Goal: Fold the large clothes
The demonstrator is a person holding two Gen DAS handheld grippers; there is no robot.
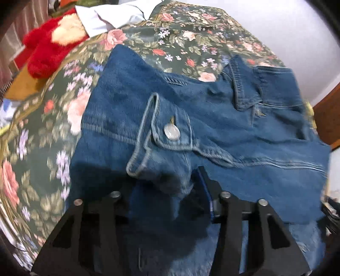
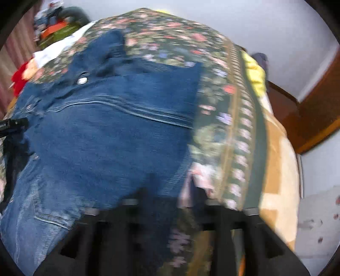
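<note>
A blue denim jacket [image 1: 212, 127] lies spread on a floral bedspread [image 1: 180, 42]. One cuff with a metal button [image 1: 171, 132] is folded over its middle. My left gripper [image 1: 170, 186] sits low over that cuff. Its right finger [image 1: 204, 180] shows beside the bunched denim, while cloth hides the left finger, so the grip is unclear. In the blurred right wrist view the jacket [image 2: 106, 138] fills the left half. My right gripper [image 2: 172, 195] stands open at the jacket's right edge, with the denim border and bedspread [image 2: 223, 106] between its spread fingers. A black part of the left gripper [image 2: 12, 125] pokes in at the left.
A red plush toy [image 1: 46, 51] and a white cloth [image 1: 110, 14] lie at the bed's far left. On the right are a yellow item [image 2: 255, 72], a beige blanket [image 2: 280, 180] over the bed's edge, a wooden frame [image 2: 308, 106] and a white wall.
</note>
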